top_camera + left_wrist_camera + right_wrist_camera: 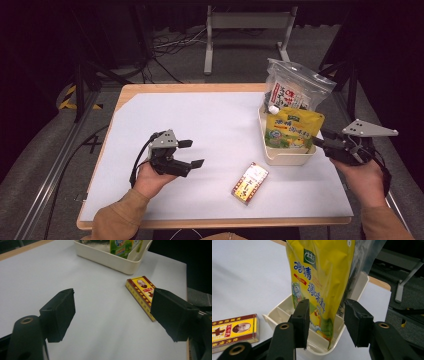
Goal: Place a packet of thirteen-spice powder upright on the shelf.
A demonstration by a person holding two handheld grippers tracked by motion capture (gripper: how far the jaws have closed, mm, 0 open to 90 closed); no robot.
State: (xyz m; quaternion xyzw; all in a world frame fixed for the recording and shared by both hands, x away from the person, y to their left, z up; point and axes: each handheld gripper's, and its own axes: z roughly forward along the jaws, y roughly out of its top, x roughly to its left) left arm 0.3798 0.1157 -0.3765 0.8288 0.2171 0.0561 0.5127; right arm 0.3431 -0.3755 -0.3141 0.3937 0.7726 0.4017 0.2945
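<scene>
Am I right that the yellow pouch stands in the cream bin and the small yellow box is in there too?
Not quite. The yellow pouch does stand in the cream bin, but the small yellow box lies flat on the white table sheet outside it, as the high view shows.

A glossy yellow plastic pouch (pixel 322 277) catches the light as it stands in a smooth, cream plastic tray (pixel 286 156), backed by a clear, crinkled plastic bag (pixel 295 87) with a shiny film. A printed cardboard box (pixel 249 183) in yellow and red lies with a slight sheen on a matt white sheet (pixel 210 130), smooth as paper, covering the surface, whose pale wooden edge (pixel 150 88) shows along the rim. The left gripper (pixel 112 312) and right gripper (pixel 325 320) carry matt black jaws of hard plastic with dull, faintly rough pads; a flat grey plate (pixel 370 129) tops the right one.
</scene>
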